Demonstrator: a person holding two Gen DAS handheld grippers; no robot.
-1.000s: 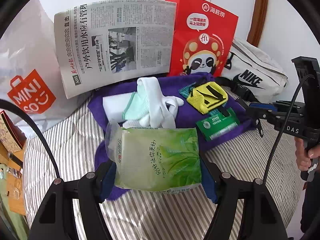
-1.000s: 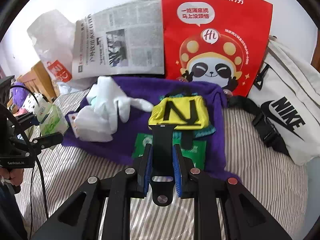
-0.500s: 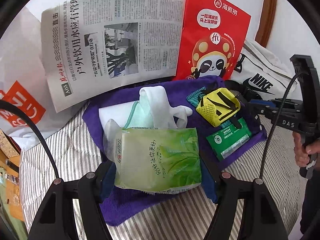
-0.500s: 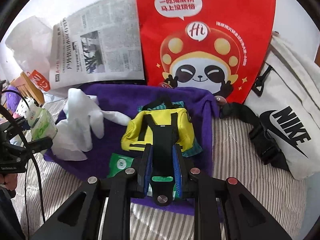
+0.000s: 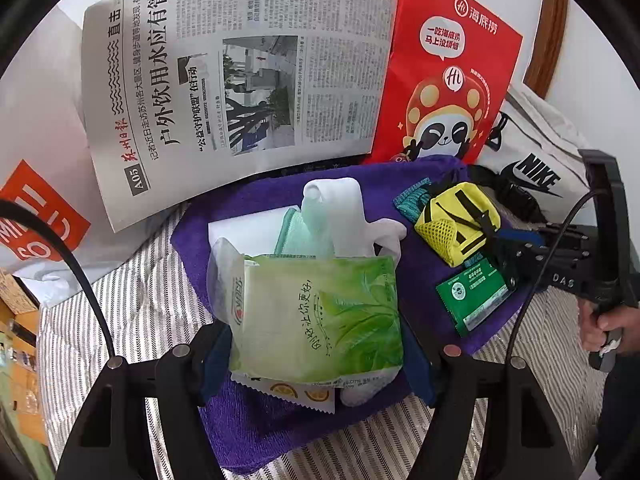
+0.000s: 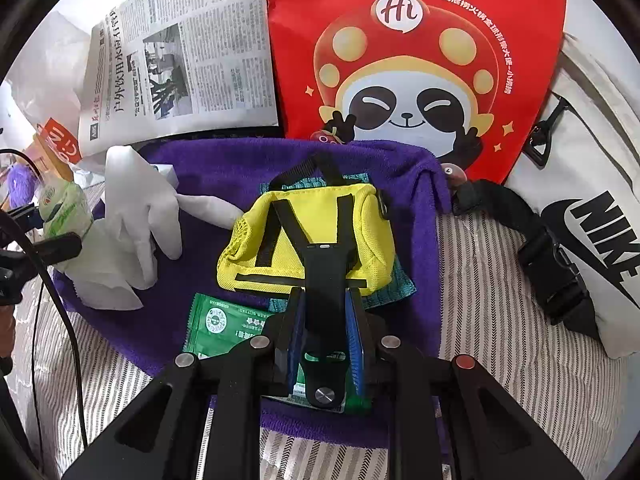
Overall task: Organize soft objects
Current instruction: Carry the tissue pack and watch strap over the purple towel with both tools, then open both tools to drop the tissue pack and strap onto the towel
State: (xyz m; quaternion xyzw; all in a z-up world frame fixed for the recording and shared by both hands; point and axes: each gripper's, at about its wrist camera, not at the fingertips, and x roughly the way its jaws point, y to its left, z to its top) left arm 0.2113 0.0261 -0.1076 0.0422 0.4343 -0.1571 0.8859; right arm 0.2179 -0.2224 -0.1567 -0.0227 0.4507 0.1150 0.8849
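At the lower centre of the left wrist view, the left hand-held gripper clamps a green tissue pack above a purple towel spread on a striped bed. In the right wrist view, the right hand-held gripper pinches a black strap at lower centre, over a yellow pouch (lying mid-frame on the towel). White gloves lie left of the pouch; a newspaper and a red paper bag stand along the top.
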